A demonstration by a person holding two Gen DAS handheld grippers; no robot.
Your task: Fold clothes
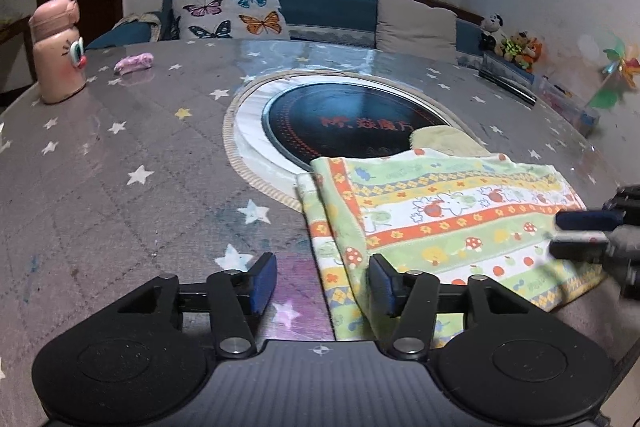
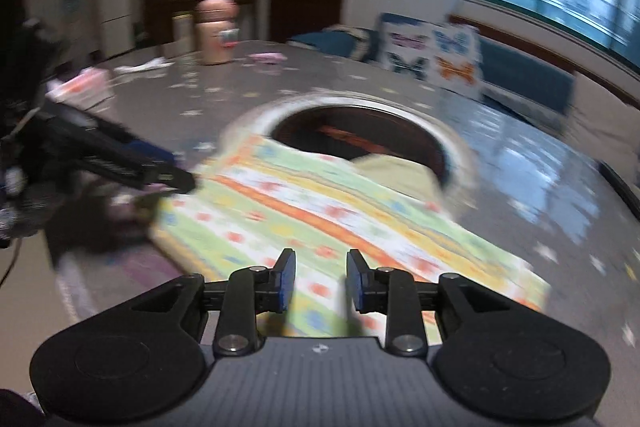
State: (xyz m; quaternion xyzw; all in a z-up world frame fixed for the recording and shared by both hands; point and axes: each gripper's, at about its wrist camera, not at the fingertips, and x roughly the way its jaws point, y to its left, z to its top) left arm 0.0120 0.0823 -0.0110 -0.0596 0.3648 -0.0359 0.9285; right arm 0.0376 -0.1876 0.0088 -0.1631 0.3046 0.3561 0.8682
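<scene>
The folded cloth (image 1: 448, 219), soft striped cotton, lies flat on the starred round table (image 1: 120, 187) at the cooktop's (image 1: 348, 119) five o'clock; left gripper (image 1: 322, 281) and right gripper (image 2: 321, 281) stand open, empty.

We read red lettering on the black round cooktop (image 1: 352, 119) set into the table: it begins with what looks like "Mr." followed by 3 Chinese characters we cannot make out surely. In the right wrist view that lettering is blurred past reading.
</scene>
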